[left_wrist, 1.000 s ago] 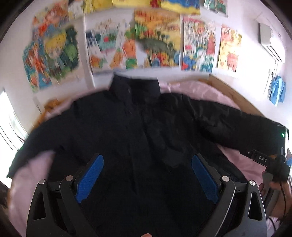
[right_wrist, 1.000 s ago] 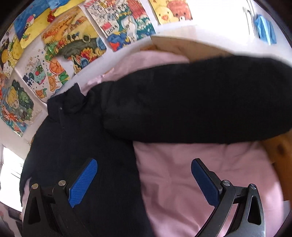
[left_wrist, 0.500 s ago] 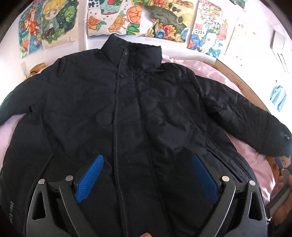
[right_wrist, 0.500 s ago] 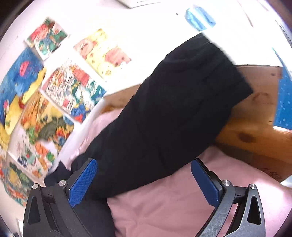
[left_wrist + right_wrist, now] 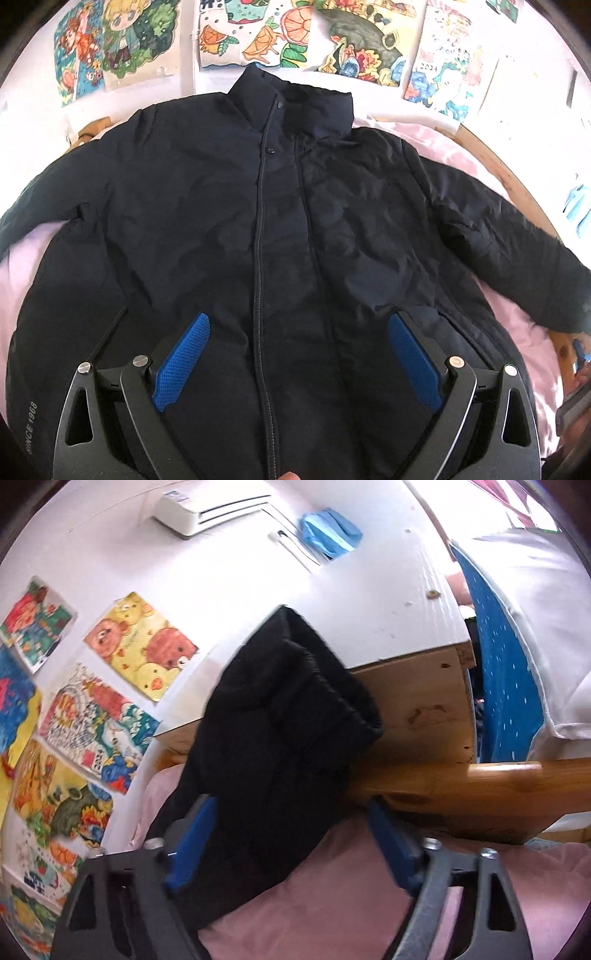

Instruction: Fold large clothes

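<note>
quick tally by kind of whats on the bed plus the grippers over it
Jackets: 1, a black one spread flat, front up and zipped, its sleeve cuff between the right gripper's closing jaws
Pink sheets: 1
Grippers: 2, the left gripper open above the hem, the right gripper
Total: 4

Jacket (image 5: 229, 229) spread on bed sheet (image 5: 517, 325), collar toward the wall drawings (image 5: 258, 33) — sleeve (image 5: 280, 716) against wooden rail (image 5: 480, 786)
</note>
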{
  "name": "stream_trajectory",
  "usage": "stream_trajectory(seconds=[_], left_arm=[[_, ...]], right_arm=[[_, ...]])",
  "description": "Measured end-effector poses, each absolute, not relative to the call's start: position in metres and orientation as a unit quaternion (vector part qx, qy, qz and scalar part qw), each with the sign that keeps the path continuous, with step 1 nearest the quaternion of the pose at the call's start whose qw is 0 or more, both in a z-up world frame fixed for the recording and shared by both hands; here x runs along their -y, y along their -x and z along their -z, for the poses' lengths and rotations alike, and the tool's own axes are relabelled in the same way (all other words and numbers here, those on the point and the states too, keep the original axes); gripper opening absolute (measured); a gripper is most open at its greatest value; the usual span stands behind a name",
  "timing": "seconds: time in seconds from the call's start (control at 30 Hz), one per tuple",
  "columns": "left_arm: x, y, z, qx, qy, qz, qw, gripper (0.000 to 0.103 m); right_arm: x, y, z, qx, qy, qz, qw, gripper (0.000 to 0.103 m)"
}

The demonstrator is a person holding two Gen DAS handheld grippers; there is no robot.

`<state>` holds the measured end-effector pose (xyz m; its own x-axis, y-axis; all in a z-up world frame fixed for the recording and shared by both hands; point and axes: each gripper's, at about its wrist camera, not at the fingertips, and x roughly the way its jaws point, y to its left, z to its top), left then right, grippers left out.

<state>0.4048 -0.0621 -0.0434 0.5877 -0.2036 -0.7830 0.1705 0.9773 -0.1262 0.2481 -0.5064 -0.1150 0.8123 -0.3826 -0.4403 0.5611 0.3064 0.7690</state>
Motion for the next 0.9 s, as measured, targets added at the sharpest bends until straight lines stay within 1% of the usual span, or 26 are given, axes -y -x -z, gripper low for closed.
stream_trajectory(seconds=[0.07,0.1,0.17,0.23,0.27,0.33,0.43,0.6,0.73,0.9], left_arm=[[0.06,-0.404,0.041,-0.44,0.024,0.107,0.891,0.095],[0.059,-0.404,0.04,-0.439,0.026,0.109,0.891,0.095],[0.059,-0.403,0.038,-0.438,0.027,0.113,0.892,0.095],[0.06,-0.402,0.037,-0.436,0.026,0.117,0.892,0.095],[0.06,-0.401,0.036,-0.435,0.025,0.119,0.892,0.095],[0.061,-0.4,0.034,-0.432,0.023,0.123,0.893,0.095],[0.061,-0.399,0.03,-0.425,0.025,0.131,0.895,0.095],[0.052,-0.401,0.013,-0.408,0.047,0.154,0.899,0.095],[0.033,-0.406,-0.008,-0.386,0.08,0.179,0.901,0.095],[0.0,-0.41,-0.037,-0.353,0.145,0.223,0.897,0.095]], right_arm=[[0.51,-0.245,0.118,-0.081,-0.515,0.302,0.798,0.055],[0.511,-0.247,0.118,-0.078,-0.515,0.304,0.798,0.052],[0.514,-0.246,0.118,-0.076,-0.512,0.303,0.8,0.038],[0.512,-0.246,0.117,-0.071,-0.505,0.305,0.804,0.031],[0.51,-0.246,0.115,-0.074,-0.499,0.31,0.806,0.024],[0.506,-0.248,0.11,-0.068,-0.479,0.305,0.821,0.015],[0.496,-0.252,0.095,-0.057,-0.438,0.301,0.845,0.012],[0.458,-0.256,0.055,-0.015,-0.305,0.282,0.91,0.011],[0.412,-0.271,0.018,0.013,-0.191,0.216,0.957,0.01],[0.354,-0.305,-0.02,0.004,-0.09,0.099,0.991,0.01]])
